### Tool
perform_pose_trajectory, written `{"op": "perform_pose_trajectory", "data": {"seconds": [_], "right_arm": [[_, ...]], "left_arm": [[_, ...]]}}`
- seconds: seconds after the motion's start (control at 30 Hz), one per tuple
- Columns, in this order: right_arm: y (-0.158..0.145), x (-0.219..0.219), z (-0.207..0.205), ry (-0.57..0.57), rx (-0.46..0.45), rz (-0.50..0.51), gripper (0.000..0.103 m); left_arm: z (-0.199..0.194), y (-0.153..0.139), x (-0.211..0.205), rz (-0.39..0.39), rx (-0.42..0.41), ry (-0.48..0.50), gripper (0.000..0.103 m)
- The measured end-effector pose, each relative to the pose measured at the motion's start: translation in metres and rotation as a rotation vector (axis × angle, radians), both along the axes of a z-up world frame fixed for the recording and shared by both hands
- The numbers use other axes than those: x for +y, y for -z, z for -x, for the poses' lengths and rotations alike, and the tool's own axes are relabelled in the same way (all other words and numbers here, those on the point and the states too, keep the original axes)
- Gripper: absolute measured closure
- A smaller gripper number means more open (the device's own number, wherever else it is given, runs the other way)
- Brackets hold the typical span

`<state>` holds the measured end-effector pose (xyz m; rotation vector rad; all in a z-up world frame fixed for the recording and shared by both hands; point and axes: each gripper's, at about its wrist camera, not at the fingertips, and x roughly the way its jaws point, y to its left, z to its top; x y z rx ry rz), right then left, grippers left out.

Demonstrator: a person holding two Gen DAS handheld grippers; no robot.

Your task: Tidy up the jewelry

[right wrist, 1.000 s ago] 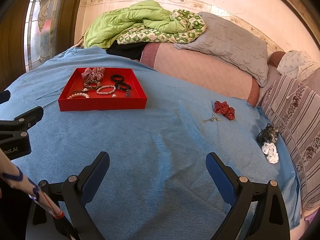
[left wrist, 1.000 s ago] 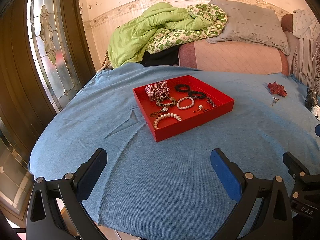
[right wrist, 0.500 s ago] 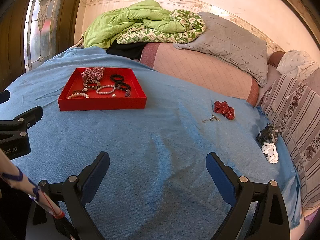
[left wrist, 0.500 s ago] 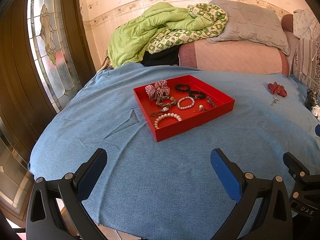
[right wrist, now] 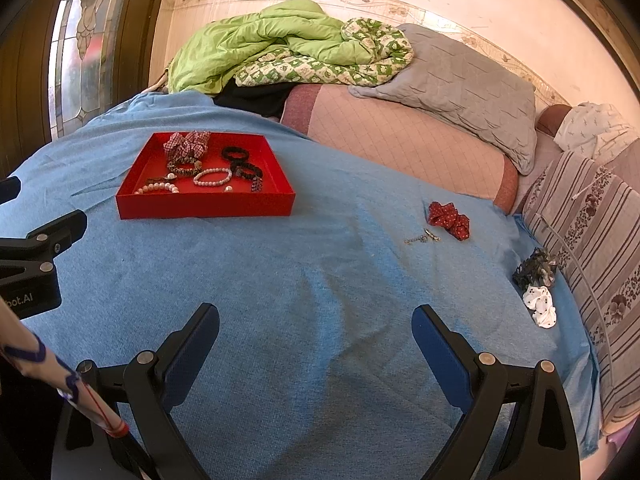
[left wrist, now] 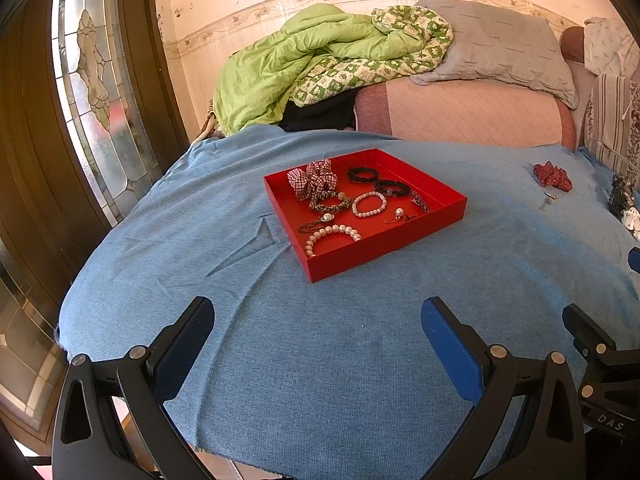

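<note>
Holding both tools low over the near edge of the blue bedspread, we are keeping the left gripper spread wide with nothing between its blue pads, and the right gripper is gaping just as wide and empty. Farther out, left of centre, we are looking at the red tray sitting flat on the cloth. Inside it, a pearl bracelet is lying nearest us, a second pale bead bracelet is resting behind it, two black hair ties are lying toward the far right wall, and a checked scrunchie is sitting in the far left corner. Well apart to the right, a small silver chain piece is lying on the spread just beside a red scrunchie. Nearer the right edge, a dark scrunchie and a white spotted one are touching. Beyond everything, a green quilt is bunching against the wall.
</note>
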<state>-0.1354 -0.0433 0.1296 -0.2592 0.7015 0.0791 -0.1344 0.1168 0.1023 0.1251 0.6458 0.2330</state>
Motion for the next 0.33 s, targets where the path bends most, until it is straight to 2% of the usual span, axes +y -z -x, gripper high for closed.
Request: {"op": "perform_pose_trajectory", "data": {"seconds": [0.23,0.33], "right_arm": [[0.0006,0.0002,-0.0009,0.000,0.002,0.001,0.004],[0.0027,-0.0054,-0.0025,0.010,0.018,-0.008,0.004]], "left_arm": [[-0.0033,0.0012,-0.0004,-0.002,0.023,0.000,0.000],[-0.0006,0.0013,-0.0023,0.054,0.012,0.070,0.000]]}}
